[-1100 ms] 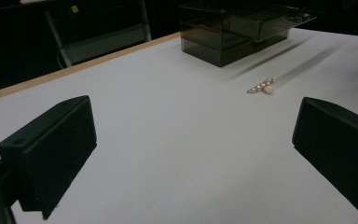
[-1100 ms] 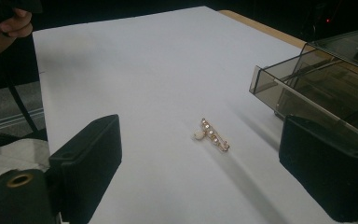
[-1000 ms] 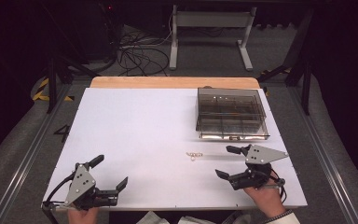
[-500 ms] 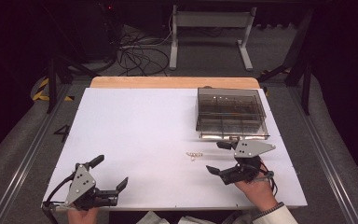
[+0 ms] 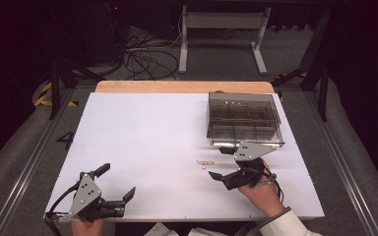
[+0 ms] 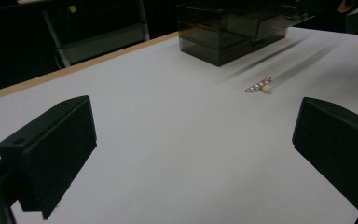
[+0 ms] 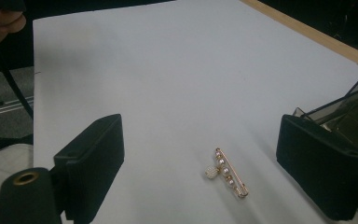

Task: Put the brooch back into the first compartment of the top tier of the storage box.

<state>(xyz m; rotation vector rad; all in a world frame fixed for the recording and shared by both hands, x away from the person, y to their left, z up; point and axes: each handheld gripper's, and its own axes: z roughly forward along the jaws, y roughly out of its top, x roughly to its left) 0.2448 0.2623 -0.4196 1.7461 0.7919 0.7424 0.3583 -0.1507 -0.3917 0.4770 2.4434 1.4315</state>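
High view, right claw (image 5: pixel 217 164): lower right of centre, jaws spread wide, gripping nothing.
Pearl pin (image 5: pixel 204 163): flat on the white counter (image 5: pixel 142 142), just left of that claw; lower centre between the jaws in the right gripper view (image 7: pixel 227 173).
Smoky box (image 5: pixel 243 119): upper right, behind the claw.
Left claw (image 5: pixel 117 183): lower left, jaws apart, empty.

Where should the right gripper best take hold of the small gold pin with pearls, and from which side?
Probably across the gold pin with pearls at mid-length, coming from above: it lies flat on the white table, long and thin, between the open right gripper jaws.
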